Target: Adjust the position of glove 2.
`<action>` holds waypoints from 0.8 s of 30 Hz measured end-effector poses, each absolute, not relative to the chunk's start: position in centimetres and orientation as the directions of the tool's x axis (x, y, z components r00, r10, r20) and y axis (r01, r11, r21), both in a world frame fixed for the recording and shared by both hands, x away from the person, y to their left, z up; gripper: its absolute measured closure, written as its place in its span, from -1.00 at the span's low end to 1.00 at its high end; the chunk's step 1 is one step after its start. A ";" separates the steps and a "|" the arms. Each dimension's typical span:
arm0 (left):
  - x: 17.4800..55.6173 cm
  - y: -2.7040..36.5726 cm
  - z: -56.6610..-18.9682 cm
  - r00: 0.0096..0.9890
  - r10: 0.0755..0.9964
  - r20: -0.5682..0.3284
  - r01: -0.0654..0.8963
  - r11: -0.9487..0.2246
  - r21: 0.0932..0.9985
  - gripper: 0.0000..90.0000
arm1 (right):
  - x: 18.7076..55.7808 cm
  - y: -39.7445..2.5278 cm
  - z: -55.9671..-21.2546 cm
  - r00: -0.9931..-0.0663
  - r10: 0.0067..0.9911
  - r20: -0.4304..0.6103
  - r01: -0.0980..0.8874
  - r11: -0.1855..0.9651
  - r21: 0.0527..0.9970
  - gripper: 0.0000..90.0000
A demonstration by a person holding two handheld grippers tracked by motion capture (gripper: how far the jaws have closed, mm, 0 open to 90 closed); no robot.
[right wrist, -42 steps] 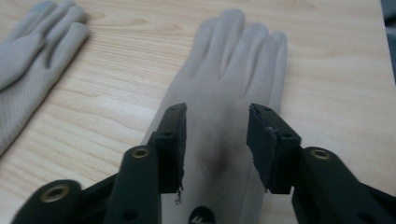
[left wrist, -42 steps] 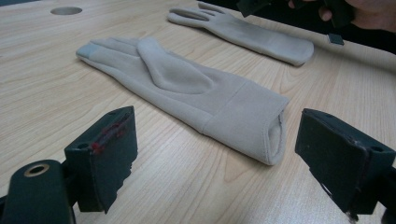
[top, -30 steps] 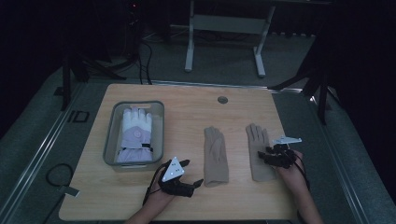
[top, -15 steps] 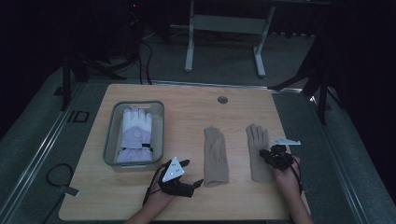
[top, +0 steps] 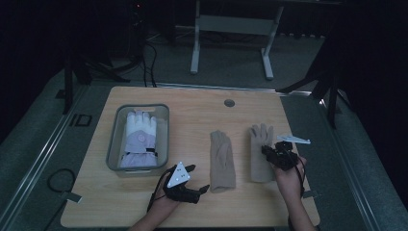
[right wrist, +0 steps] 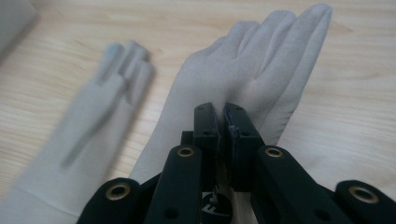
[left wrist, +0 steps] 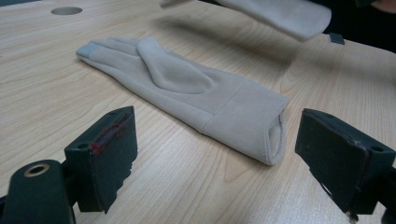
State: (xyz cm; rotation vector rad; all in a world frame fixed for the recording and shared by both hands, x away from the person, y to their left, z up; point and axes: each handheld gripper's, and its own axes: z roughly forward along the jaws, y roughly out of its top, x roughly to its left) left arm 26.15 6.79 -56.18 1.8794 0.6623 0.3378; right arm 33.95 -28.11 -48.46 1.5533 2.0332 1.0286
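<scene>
Two beige gloves lie side by side on the wooden table (top: 192,115). Facing the cuff of the left glove (top: 222,159) (left wrist: 187,88) is my left gripper (top: 199,179) (left wrist: 215,149), open, with a jaw on each side and neither touching the cloth. My right gripper (top: 267,152) (right wrist: 223,116) is shut on the right glove (top: 259,139) (right wrist: 252,70), pinching it near the palm. In the left gripper view, this glove's cuff end (left wrist: 285,14) hangs above the table and casts a shadow. The left glove (right wrist: 93,121) is blurred in the right gripper view.
A grey bin (top: 115,130) at the left of the table holds a white and lavender glove (top: 139,137). A round cable hole (top: 229,103) sits near the table's far edge. A desk frame stands on the floor beyond.
My right hand and gripper have shifted slightly left and toward the front edge on the right glove. The left gripper has stayed in place.
</scene>
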 end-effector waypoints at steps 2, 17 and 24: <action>26.1 6.8 -56.2 0.806 0.588 -0.072 0.287 -0.281 0.916 -0.71 | 33.7 -27.3 -47.8 -0.314 0.940 0.136 0.647 0.107 0.755 0.87; 26.1 6.8 -56.2 0.809 0.584 -0.068 0.282 -0.283 0.917 -0.72 | 33.1 -19.4 -47.1 -0.398 0.898 0.190 0.617 0.109 0.779 0.87; 26.0 6.8 -56.1 0.812 0.580 -0.071 0.281 -0.282 0.917 -0.72 | 32.8 -16.6 -47.8 -0.428 0.890 0.159 0.611 0.156 0.776 0.87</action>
